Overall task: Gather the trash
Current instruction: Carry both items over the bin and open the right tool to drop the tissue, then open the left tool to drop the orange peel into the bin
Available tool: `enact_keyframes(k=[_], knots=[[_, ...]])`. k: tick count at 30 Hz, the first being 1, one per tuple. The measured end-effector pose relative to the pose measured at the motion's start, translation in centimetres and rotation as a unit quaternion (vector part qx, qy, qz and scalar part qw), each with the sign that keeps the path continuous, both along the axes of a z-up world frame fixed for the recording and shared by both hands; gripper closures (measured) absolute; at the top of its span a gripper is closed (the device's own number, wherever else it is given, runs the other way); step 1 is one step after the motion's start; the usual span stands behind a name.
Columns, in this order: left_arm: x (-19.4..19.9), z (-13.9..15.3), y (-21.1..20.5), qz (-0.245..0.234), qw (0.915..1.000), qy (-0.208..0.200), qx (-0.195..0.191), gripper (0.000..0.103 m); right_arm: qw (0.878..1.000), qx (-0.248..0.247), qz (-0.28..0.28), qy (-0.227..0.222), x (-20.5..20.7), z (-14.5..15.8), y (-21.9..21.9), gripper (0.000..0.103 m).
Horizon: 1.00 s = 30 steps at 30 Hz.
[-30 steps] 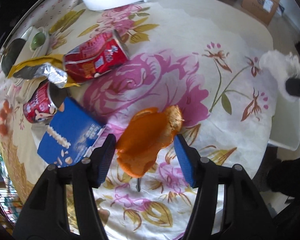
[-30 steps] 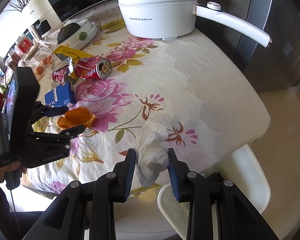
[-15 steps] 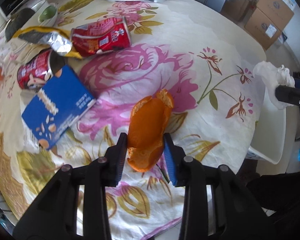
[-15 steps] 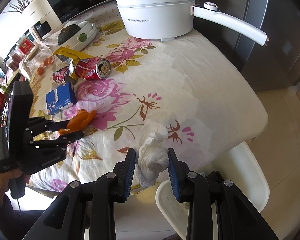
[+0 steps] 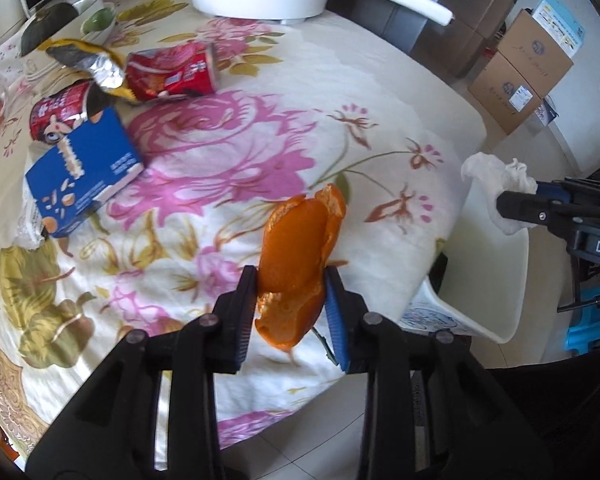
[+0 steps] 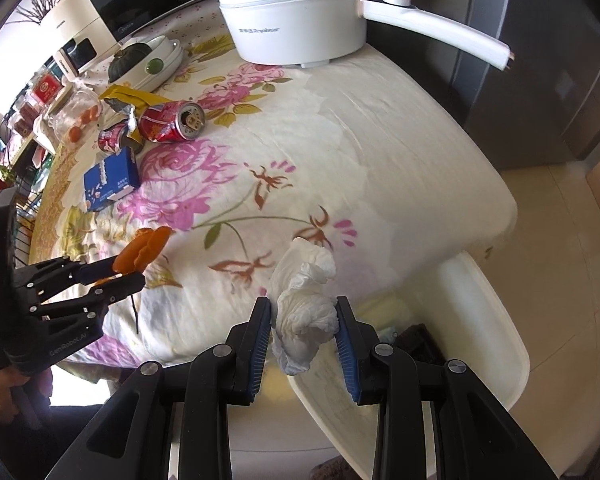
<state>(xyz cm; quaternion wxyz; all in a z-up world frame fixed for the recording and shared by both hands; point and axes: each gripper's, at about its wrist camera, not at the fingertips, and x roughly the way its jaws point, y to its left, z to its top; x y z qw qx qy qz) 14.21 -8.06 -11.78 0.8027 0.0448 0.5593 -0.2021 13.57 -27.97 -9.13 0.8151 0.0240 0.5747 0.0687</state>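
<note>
Your left tongs (image 5: 291, 300) are clamped on the orange peel (image 5: 300, 248), with the peel standing up between the pads, lifted near the front edge of the worktop (image 5: 380, 80). Your right tongs (image 6: 304, 328) are clamped on the crumpled tissue (image 6: 306, 300), which hangs over the white bin (image 6: 480, 320) just beside the worktop edge.

Handling notes:

- The orange peel is light, curved and limp. It folds under pressure and its waxy outer skin can slide, so grip it across the broad middle, as now, not at a torn edge.
- The tissue is very light and soft. It compresses freely; a grip through the thickest part of the wad holds it best, and a loose tail may drag or snag.
- Neither item is fragile. Firm pressure does no harm.

Items left on the worktop: two red cans (image 5: 172, 72), a foil wrapper (image 5: 96, 68) and a blue carton (image 5: 84, 172), grouped at the far left. The cans are rigid, smooth and liable to roll; take them across the body. The carton is stiff; take it across its narrow sides.
</note>
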Motion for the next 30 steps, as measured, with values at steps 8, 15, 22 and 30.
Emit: enact_keyframes(k=[8,15,22,30], knots=[[-1.2,0.4,-3.9,-0.041,0.9989,-0.002,-0.021,0.068,0.999,-0.009,-0.042,0.016,-2.6,-0.6,-5.1,0.069],[-1.8,0.2,-7.8,-0.077,0.9966,-0.002,-0.03,0.068,0.997,-0.016,-0.07,0.028,-4.7,-1.2,-8.7,0.069],[-2.8,-0.2,-11.9,-0.116,0.9927,-0.002,-0.034,0.068,0.995,-0.015,-0.084,0.044,-5.7,-1.7,-10.4,0.051],[-3.1,-1.2,-14.8,-0.133,0.9907,0.005,-0.027,0.068,0.994,-0.012,-0.103,0.037,-6.2,-1.3,-11.9,0.032]])
